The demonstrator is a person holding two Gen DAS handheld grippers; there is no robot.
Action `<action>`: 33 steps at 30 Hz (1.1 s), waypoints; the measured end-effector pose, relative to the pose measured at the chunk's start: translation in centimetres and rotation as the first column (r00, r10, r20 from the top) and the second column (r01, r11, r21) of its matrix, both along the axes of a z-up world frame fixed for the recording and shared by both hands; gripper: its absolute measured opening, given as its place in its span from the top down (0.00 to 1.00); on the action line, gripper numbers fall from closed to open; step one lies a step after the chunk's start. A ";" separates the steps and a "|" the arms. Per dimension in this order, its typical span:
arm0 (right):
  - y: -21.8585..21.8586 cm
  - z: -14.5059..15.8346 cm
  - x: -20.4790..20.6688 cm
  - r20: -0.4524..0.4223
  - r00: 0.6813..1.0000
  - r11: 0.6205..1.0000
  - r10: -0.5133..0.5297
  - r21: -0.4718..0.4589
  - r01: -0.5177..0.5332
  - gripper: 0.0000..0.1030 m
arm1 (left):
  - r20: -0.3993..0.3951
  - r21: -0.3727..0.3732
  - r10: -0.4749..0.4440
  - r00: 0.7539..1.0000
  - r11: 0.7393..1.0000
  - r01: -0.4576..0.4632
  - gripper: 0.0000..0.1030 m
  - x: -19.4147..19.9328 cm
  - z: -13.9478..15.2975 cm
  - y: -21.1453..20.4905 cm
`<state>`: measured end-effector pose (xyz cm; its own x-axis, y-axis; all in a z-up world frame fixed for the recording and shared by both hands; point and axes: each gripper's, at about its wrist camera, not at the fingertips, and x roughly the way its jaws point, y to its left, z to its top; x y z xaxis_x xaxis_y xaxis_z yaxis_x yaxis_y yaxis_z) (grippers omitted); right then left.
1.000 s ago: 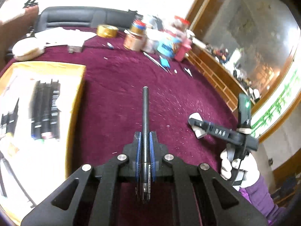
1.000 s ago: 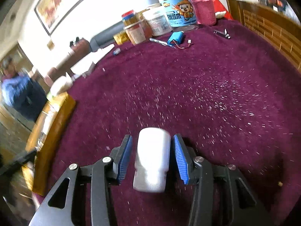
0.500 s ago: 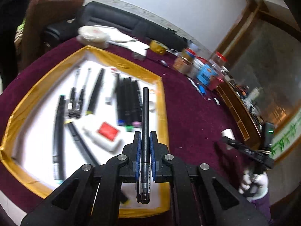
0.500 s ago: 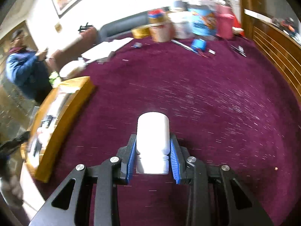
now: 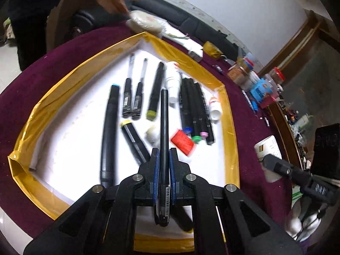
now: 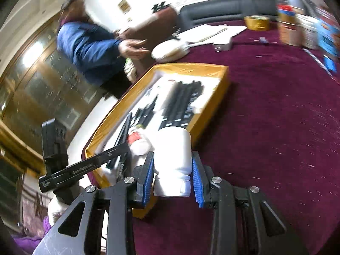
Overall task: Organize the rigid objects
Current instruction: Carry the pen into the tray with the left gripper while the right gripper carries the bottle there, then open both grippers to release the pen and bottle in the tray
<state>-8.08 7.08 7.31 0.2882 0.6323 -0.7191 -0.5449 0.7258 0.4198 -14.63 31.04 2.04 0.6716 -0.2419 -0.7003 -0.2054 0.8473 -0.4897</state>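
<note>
— So, what has changed for you?

— Both my hands have swung over from the open maroon bench (image 6: 276, 116) toward the yellow-rimmed tray (image 5: 230, 127). A second ago my left view showed mostly bare cloth; now the tray's white floor fills it, markers in rows beneath. That puts me close to setting things down, I judge.

— And where are the things?

— The black pen (image 5: 164, 127) sits clamped between my left fingers (image 5: 163, 163), pointing away over the tray's middle. My right fingers (image 6: 172, 175) are closed narrow on the white bottle (image 6: 172, 155), cap end toward me, hovering at the tray's near right corner.
</note>
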 end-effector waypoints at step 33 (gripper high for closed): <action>1.4 0.3 -3.2 0.163 0.982 0.987 -0.092 -0.113 0.111 0.52 | 0.144 0.634 0.118 0.982 0.752 -0.183 0.21 -1.9 7.3 -7.0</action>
